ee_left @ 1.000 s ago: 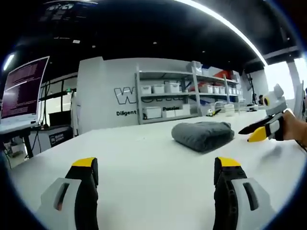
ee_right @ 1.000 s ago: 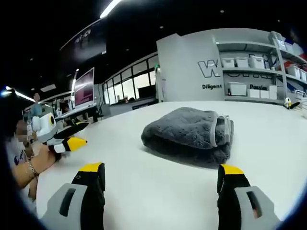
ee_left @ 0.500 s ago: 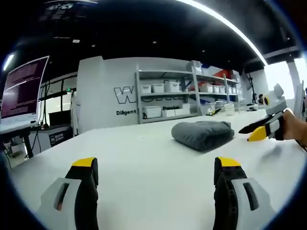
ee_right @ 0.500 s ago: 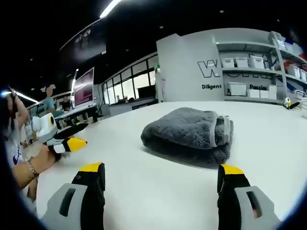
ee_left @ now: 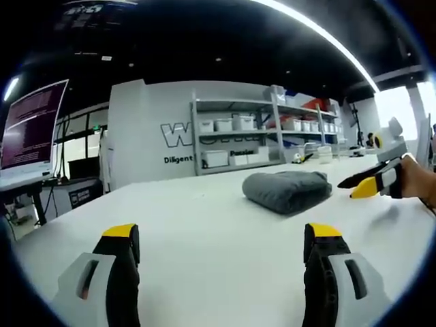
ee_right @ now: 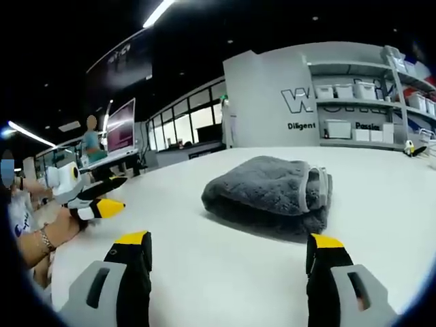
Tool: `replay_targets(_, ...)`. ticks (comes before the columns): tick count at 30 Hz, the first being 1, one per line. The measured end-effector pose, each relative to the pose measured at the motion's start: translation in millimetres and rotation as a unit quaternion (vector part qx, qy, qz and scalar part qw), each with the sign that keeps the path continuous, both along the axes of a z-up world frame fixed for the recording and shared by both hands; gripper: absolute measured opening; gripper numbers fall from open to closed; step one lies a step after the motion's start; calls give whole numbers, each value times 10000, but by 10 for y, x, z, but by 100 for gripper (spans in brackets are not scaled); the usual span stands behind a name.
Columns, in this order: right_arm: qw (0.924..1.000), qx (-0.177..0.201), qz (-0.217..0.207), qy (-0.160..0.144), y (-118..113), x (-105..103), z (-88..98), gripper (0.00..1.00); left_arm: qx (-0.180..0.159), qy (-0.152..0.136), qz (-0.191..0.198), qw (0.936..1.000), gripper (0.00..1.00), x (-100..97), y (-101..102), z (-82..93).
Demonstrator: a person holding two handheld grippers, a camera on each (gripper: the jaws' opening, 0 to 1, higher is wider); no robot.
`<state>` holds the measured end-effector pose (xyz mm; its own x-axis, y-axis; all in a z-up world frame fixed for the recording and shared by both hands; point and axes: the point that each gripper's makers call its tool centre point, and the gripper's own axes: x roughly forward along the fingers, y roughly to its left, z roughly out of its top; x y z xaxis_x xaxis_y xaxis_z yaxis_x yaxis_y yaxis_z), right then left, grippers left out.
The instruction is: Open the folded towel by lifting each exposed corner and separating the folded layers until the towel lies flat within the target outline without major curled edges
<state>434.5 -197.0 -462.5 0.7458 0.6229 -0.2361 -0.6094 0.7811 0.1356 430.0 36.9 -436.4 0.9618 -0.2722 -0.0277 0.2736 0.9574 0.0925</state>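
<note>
A folded grey towel (ee_left: 287, 190) lies on the white table (ee_left: 204, 238), ahead and to the right of my left gripper (ee_left: 221, 245), which is open with nothing between its jaws. In the right gripper view the towel (ee_right: 269, 194) sits close ahead, its layered fold edges facing right. My right gripper (ee_right: 228, 251) is open and empty just short of it. The right gripper (ee_left: 375, 182) also comes in from the right of the left gripper view, held by a hand. The left gripper (ee_right: 92, 203) shows at the left of the right gripper view, held by a hand.
Shelves with white bins (ee_left: 262, 136) stand behind the table by a grey wall with lettering. A monitor (ee_left: 30, 126) glows at the far left. A wide stretch of bare white tabletop (ee_right: 204, 259) lies between the grippers and the towel. People (ee_right: 88, 139) stand in the background.
The right gripper view has shifted slightly downward, so the towel sits a touch lower. Both grippers stay open and the towel has not moved.
</note>
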Motion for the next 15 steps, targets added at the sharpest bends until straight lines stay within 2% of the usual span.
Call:
replay_targets(12,10000,-56,-49,8,-4,-62,-31,95,-89,-118,-101,9998,99,-11,-41,56)
replay_targets(14,10000,-67,-61,3,-8,-70,-34,95,-168,-232,-127,9995,99,-39,-48,114)
replay_targets(15,9999,-73,-69,4,-10,-76,-35,96,-246,-389,-160,9988,99,-60,-61,178)
